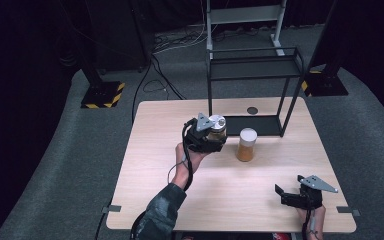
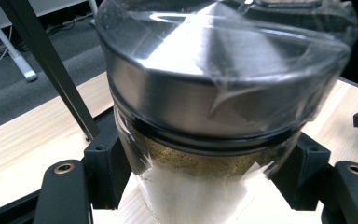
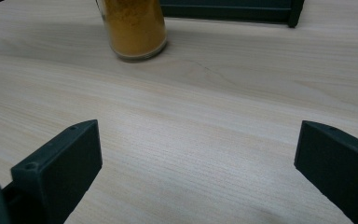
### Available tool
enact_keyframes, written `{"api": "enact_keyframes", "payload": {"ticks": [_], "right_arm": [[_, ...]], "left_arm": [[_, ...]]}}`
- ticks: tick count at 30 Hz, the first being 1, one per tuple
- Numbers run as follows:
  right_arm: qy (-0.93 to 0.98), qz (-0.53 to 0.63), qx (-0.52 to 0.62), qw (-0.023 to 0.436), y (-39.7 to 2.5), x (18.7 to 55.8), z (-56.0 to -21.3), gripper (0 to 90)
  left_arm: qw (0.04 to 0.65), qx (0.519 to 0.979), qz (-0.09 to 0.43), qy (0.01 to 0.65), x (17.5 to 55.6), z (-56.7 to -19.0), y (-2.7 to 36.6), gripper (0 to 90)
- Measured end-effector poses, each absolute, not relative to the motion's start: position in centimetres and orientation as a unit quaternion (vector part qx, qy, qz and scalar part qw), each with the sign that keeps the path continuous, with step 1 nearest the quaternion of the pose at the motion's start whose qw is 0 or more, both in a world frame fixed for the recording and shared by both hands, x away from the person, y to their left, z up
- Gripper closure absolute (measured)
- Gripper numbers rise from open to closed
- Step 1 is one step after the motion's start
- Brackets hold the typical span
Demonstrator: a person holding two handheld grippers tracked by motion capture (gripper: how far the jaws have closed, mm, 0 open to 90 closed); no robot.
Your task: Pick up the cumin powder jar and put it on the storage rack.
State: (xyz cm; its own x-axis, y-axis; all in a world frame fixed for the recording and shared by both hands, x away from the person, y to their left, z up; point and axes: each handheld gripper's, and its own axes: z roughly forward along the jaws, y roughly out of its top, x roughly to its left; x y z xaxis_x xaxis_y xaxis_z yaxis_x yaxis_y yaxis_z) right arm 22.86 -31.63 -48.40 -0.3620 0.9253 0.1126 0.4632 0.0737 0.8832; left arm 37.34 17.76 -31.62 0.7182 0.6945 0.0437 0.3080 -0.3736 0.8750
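Your left gripper (image 1: 211, 136) is clamping a clear glass jar with a brushed metal lid (image 2: 214, 93), its 2 jaws pressing on the body just below the lid. The jar's long axis is standing upright, brown powder showing inside. The black metal 2-tier rack (image 1: 254, 75) is lying just ahead of this gripper. Your right gripper (image 1: 291, 196) is resting wide open, well behind the orange-filled, white-lidded jar (image 1: 246, 145).
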Motion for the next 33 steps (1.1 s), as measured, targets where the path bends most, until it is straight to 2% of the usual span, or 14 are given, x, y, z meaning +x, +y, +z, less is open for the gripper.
{"api": "enact_keyframes", "payload": {"ticks": [33], "right_arm": [[0.689, 0.455, 0.505, 0.251, -31.6, 23.0, -48.3, 0.0]], "left_arm": [[0.466, 0.804, 0.204, 0.308, 40.0, -28.0, 17.6, 29.9]]}}
